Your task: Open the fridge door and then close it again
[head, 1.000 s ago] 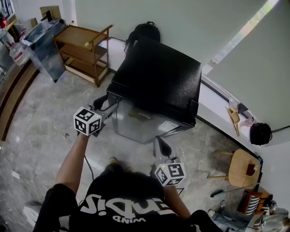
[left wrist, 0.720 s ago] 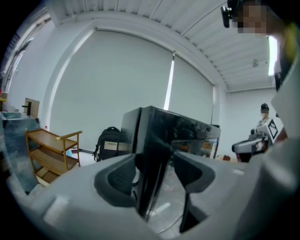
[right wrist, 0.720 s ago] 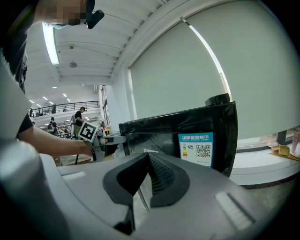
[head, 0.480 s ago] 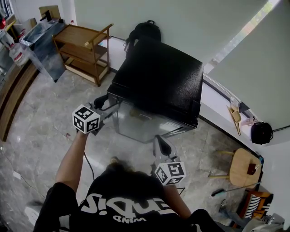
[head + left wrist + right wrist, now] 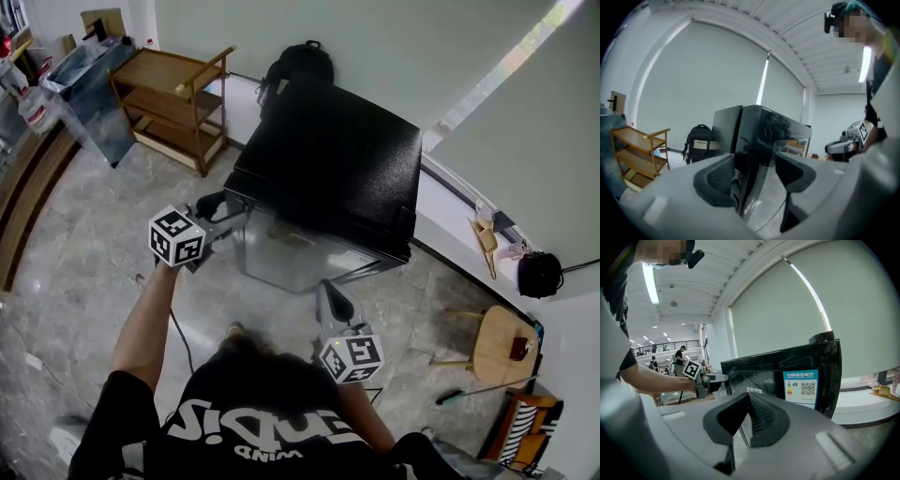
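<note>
Straddling the nine o'clock edge of the fridge door [image 5: 286, 255], my left hand-held gripper [image 5: 223, 214] is released. Its jaws have just been opening and now stand wide, with the door's edge between them and neither pad pressing on it, as far as I can see. The fridge [image 5: 328, 159] itself sits on the floor at my twelve o'clock. Its door faces me and looks shut or very nearly so; I cannot tell whether the seal is fully home. My right hand-held gripper [image 5: 328, 292] hangs clenched on nothing, near the door's five o'clock corner but apart from it. A wooden shelf unit [image 5: 173, 108] stands well apart at ten o'clock, and a backpack [image 5: 298, 64] leans behind the fridge at about eleven. The main risk, I judge, lies in that straddled edge. If I draw the left hand-held gripper away at an angle, one pad could hook the door and swing it out again. If I mean to grip instead, clamping on so thin and glossy a lip could let the pads slide off. A hard sideways pull might also drag this small fridge across the smooth floor instead of breaking the seal. My right hand-held gripper could be struck too if the door swings wide.
</note>
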Demonstrator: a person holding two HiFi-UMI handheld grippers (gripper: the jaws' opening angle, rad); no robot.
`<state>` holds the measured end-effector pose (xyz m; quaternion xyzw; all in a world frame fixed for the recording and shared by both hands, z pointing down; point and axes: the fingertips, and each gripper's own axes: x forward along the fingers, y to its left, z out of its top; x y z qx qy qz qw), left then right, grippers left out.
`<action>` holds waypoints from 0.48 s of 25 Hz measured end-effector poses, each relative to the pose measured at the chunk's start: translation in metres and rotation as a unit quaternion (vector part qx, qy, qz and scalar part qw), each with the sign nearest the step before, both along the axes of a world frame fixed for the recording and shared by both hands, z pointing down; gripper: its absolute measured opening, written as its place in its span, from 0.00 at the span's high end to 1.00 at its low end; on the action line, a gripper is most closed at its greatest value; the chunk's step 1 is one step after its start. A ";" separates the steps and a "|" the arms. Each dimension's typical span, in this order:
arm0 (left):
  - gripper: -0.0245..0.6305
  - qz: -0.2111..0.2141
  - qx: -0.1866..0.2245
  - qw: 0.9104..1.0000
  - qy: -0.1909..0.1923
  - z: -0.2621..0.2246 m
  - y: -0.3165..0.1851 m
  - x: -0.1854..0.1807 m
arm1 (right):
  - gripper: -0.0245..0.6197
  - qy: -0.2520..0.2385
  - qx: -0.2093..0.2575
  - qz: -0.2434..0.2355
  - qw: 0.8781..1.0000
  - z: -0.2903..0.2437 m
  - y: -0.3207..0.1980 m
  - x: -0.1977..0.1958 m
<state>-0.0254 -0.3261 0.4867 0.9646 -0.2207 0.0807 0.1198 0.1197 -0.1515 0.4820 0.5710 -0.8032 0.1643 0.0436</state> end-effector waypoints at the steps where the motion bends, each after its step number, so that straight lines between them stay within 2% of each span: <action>1: 0.55 -0.002 -0.001 1.000 0.001 0.000 0.000 -0.001 | 0.96 0.000 0.000 0.001 1.000 0.000 0.001 0.000; 7: 0.58 -0.010 -0.008 1.000 -0.004 0.000 0.001 -0.001 | 0.96 0.004 -0.003 0.003 1.000 0.000 0.005 0.000; 12: 0.60 -0.033 -0.010 0.999 0.007 -0.001 0.004 -0.006 | 0.96 0.005 -0.002 0.003 1.000 0.000 0.007 0.000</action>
